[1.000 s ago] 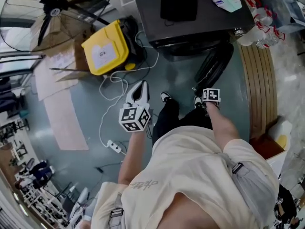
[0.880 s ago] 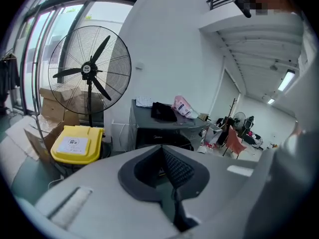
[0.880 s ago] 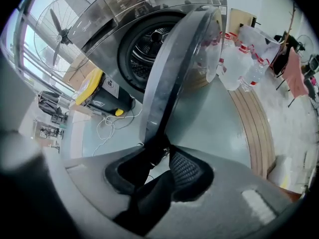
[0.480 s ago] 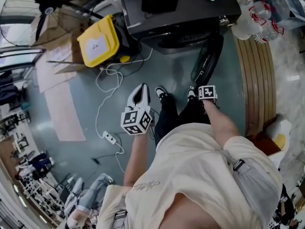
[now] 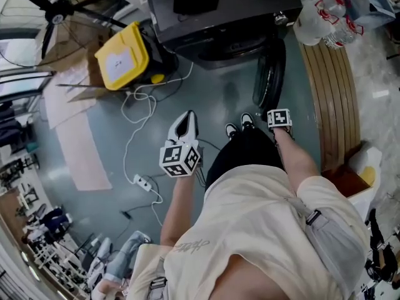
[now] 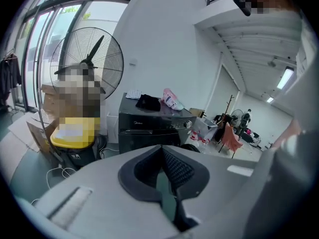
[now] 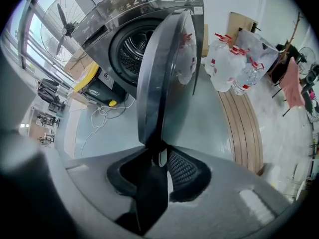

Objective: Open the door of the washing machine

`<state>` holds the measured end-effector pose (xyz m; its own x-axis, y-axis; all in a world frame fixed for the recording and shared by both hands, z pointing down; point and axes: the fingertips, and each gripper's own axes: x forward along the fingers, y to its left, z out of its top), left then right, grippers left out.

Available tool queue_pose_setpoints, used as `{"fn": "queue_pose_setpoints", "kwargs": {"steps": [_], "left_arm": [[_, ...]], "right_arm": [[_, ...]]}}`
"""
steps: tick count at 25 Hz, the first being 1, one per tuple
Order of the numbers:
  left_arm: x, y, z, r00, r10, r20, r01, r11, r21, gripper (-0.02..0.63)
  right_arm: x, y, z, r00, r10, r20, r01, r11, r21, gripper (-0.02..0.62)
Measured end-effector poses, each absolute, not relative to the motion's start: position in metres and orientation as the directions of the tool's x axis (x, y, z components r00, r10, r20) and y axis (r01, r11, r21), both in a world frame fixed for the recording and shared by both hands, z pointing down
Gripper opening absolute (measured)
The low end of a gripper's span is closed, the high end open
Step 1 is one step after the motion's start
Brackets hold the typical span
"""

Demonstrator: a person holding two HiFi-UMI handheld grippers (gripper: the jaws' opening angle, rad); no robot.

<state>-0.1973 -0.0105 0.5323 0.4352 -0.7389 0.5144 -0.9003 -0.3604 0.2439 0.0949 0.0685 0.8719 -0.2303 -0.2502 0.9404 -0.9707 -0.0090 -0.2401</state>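
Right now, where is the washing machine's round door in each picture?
Head view: door open, upper middle, right of the washing machine.
Left gripper view: door a small dark sliver, centre, beside the machine's front.
Right gripper view: door huge, edge-on, filling the centre.
Shared landmark: fan, left of the machine everywhere.

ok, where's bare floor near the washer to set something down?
Bare floor in front of the washing machine, between the white cable and the door. Narrow strip between door and wooden platform. Crowded on the left: yellow bin, cardboard, power strip.
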Motion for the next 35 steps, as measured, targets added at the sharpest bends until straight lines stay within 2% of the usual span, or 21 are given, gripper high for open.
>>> {"fn": "queue_pose_setpoints", "kwargs": {"steps": [2, 5, 9, 12, 15, 20, 25, 35], "left_arm": [[-0.19, -0.007, 0.535, 0.463, -0.725, 0.511, -0.886, -0.386, 0.255, 0.017], [-0.18, 0.0, 0.539, 0.513, -0.69, 0.511, -0.858, -0.438, 0.269, 0.017], [-0.171, -0.001, 0.554, 0.555, -0.641, 0.53, -0.828, -0.487, 0.278, 0.017], [-0.159, 0.001, 0.56, 0.57, -0.613, 0.547, -0.813, -0.518, 0.267, 0.017], [-0.142, -0.002, 0.558, 0.573, -0.609, 0.548, -0.808, -0.53, 0.256, 0.017], [-0.1, -0.007, 0.557, 0.55, -0.626, 0.553, -0.825, -0.513, 0.239, 0.017], [-0.035, 0.007, 0.565, 0.548, -0.632, 0.548, -0.834, -0.466, 0.297, 0.017], [0.048, 0.019, 0.565, 0.5, -0.658, 0.563, -0.866, -0.394, 0.309, 0.017]], "right_arm": [[0.125, 0.09, 0.875, -0.122, -0.175, 0.977, -0.991, -0.03, -0.129, 0.094], [0.124, 0.094, 0.876, -0.187, -0.212, 0.959, -0.976, -0.069, -0.206, 0.09], [0.168, 0.107, 0.87, -0.022, -0.143, 0.989, -0.999, -0.034, -0.028, 0.075], [0.179, 0.11, 0.873, -0.04, -0.144, 0.989, -0.998, -0.035, -0.045, 0.072], [0.206, 0.116, 0.868, 0.022, -0.122, 0.992, -1.0, 0.001, 0.023, 0.067], [0.228, 0.128, 0.867, -0.031, -0.09, 0.996, -0.998, 0.061, -0.025, 0.067], [0.256, 0.131, 0.868, -0.089, -0.081, 0.993, -0.992, 0.095, -0.081, 0.074], [0.327, 0.123, 0.864, -0.152, -0.056, 0.987, -0.947, 0.293, -0.129, 0.072]]}}
